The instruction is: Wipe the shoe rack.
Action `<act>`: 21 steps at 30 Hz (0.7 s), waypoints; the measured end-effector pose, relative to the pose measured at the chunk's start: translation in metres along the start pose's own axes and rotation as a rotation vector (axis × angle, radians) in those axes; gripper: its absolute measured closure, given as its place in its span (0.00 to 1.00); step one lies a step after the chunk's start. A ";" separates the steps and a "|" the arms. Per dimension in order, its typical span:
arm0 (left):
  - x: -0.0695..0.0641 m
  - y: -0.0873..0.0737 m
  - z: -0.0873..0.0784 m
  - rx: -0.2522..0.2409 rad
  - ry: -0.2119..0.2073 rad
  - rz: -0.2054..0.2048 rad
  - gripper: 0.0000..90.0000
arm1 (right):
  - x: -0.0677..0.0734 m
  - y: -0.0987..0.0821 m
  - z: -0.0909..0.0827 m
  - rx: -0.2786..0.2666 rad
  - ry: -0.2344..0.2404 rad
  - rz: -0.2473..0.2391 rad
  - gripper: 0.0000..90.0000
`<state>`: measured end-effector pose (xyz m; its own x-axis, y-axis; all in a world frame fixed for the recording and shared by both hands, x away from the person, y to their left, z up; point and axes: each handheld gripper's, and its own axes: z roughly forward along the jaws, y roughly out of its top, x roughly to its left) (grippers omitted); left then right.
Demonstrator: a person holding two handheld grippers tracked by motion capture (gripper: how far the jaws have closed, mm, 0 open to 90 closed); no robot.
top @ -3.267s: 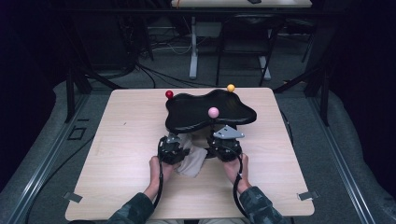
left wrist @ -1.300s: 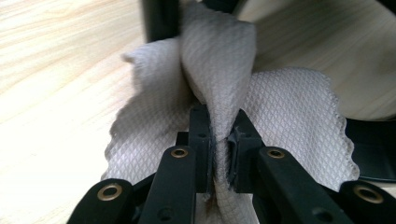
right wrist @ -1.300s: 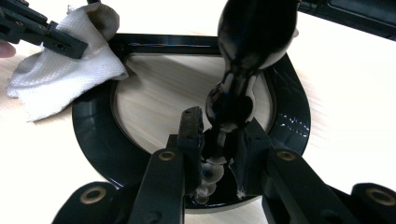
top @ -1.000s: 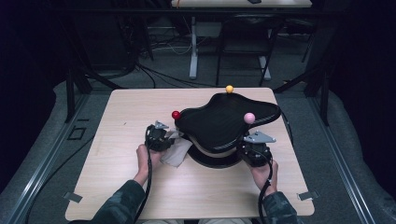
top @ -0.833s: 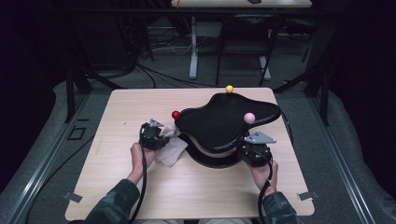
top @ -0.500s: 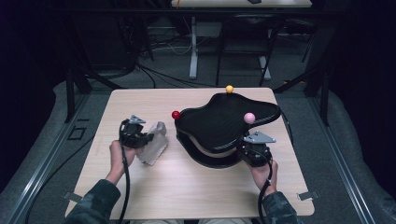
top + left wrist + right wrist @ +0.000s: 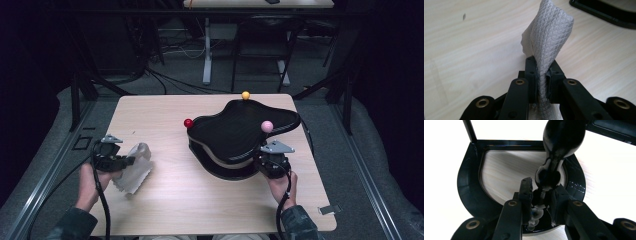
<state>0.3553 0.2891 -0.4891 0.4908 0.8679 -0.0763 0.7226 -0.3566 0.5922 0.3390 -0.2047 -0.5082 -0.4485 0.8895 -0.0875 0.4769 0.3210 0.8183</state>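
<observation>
A white quilted paper towel (image 7: 549, 32) is pinched between the closed jaws of the left gripper (image 7: 541, 75); in the left gripper view its embossed diamond pattern is seen, and no printing can be read on it. In the high view the paper towel (image 7: 134, 167) hangs from the left gripper (image 7: 131, 160) over the left part of the table (image 7: 165, 200), well apart from the black lid (image 7: 240, 131). That lid is raised above a black base (image 7: 227, 170) and bears a red ball (image 7: 188, 123), an orange ball (image 7: 245, 95) and a pink ball (image 7: 267, 126). The right gripper (image 7: 265, 159) is placed at the lid's near right edge. In the right gripper view the right gripper (image 7: 541, 195) is clamped on a glossy black handle (image 7: 549, 175), with the base's rim (image 7: 469, 185) and wood grain inside it. No label is legible.
</observation>
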 end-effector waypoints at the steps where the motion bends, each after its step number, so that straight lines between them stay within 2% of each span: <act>1: 0.002 -0.004 -0.001 0.010 0.002 -0.007 0.91 | 0.000 0.000 0.000 0.001 -0.001 -0.004 0.82; 3: 0.007 -0.012 -0.003 0.023 -0.004 -0.025 0.91 | 0.000 0.000 0.000 0.001 0.000 -0.001 0.82; 8: 0.020 -0.032 0.002 0.095 -0.019 -0.046 0.90 | 0.000 0.000 0.001 0.002 -0.001 -0.003 0.82; 10: 0.024 -0.040 0.008 0.129 -0.019 -0.053 0.90 | 0.000 0.000 0.001 0.003 -0.004 -0.002 0.82; 12: 0.026 -0.048 0.015 0.160 -0.037 -0.068 0.90 | 0.000 0.000 0.001 0.001 0.001 -0.003 0.83; 14: 0.028 -0.054 0.022 0.193 -0.027 -0.070 0.90 | 0.000 0.000 0.001 0.000 -0.006 -0.006 0.83; 17: 0.033 -0.062 0.029 0.207 -0.041 -0.098 0.87 | 0.000 0.000 0.001 0.000 -0.005 -0.006 0.83; 21: 0.035 -0.061 0.023 0.174 -0.053 -0.102 0.67 | 0.000 0.000 0.001 0.002 0.000 -0.006 0.83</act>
<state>0.3394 0.3331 -0.5466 0.4322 0.8849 -0.1738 0.8408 -0.3257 0.4324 0.3397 -0.2045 -0.5084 -0.4510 0.8877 -0.0921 0.4762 0.3267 0.8164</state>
